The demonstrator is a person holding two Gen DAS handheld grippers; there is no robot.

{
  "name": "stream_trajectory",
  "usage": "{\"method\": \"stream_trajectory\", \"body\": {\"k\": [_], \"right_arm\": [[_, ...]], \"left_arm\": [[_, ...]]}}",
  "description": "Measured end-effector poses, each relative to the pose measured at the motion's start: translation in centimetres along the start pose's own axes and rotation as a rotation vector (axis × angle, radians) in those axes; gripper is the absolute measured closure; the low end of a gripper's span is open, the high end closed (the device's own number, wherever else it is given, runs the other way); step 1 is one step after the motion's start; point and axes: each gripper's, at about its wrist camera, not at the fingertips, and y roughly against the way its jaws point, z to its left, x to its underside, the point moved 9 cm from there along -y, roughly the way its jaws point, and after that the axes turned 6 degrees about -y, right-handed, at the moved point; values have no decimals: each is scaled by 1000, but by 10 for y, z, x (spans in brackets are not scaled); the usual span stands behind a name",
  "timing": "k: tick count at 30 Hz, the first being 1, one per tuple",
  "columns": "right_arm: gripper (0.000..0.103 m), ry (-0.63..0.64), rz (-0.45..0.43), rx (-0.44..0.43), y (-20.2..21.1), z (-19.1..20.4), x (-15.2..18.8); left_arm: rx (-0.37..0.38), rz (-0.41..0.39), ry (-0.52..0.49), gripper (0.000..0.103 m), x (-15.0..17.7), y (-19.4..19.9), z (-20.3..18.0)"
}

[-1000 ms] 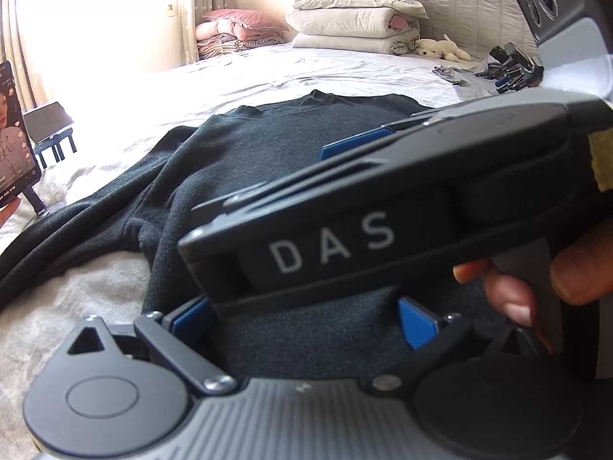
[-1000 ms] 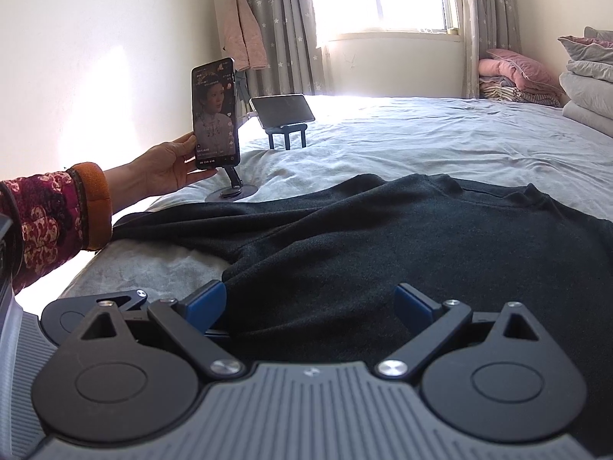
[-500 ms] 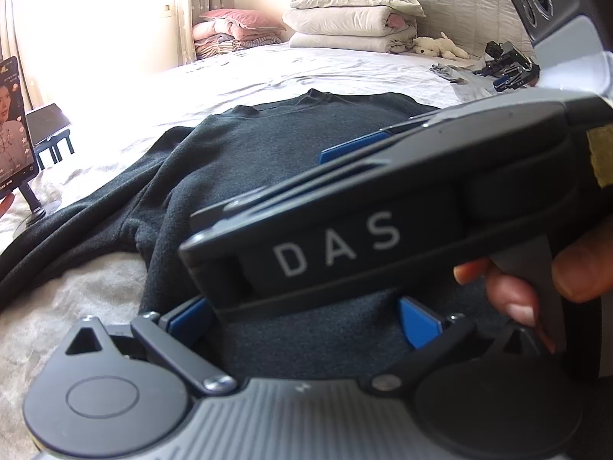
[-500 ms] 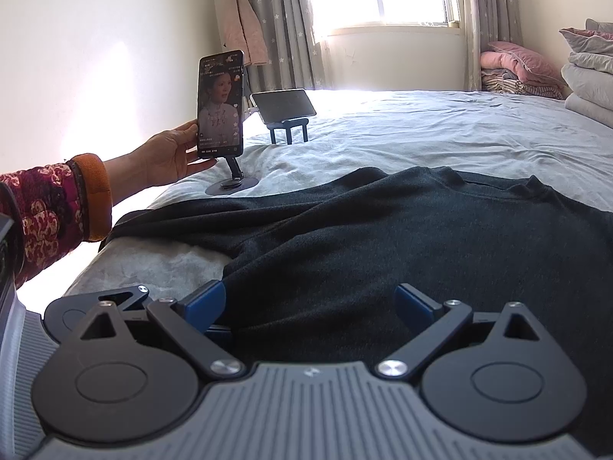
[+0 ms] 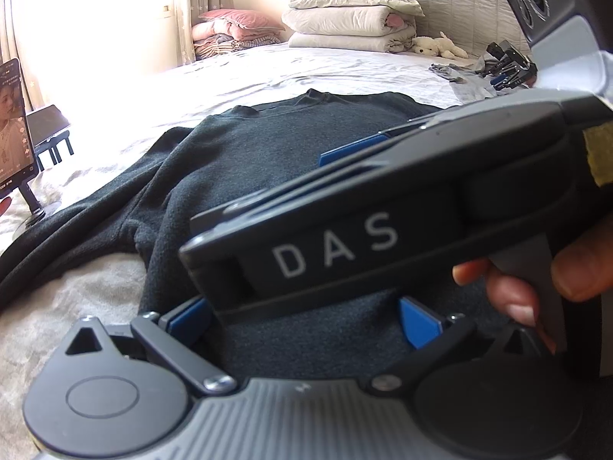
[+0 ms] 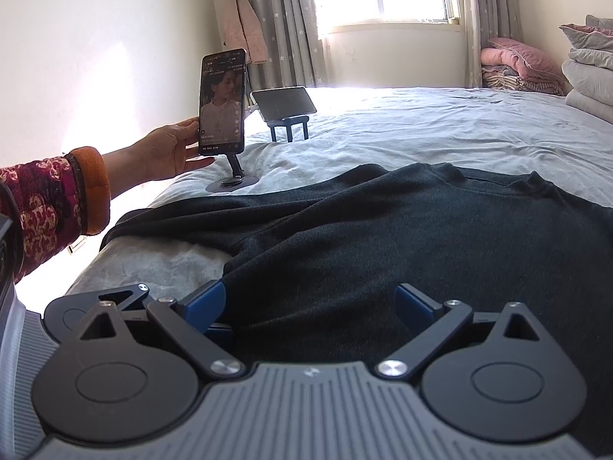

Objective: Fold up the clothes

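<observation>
A: Where was the dark sweater (image 6: 402,237)?
B: It lay spread on the grey bed (image 6: 440,126), one sleeve (image 6: 214,218) trailing toward the bed's edge. It looked soft, limp and fairly thick, so I judged it would sag and best be taken by the hem corners or shoulders.
A: And the grippers?
B: The left gripper (image 5: 302,316) and right gripper (image 6: 310,306) both had their fingers spread wide over the hem, holding nothing. The person's bare hand (image 6: 168,151) was touching a phone (image 6: 222,101) on its stand
</observation>
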Motion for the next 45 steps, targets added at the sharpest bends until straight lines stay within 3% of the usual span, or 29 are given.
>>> {"method": "stream_trajectory", "body": {"k": [38,45], "right_arm": [[6,29,7,-3,1,4,-1],[4,-35,12,26,18,-7,-3]], "left_arm": [[16,-5,13,0,1,2,1],[15,-7,-14,0,0,1,-3]]}}
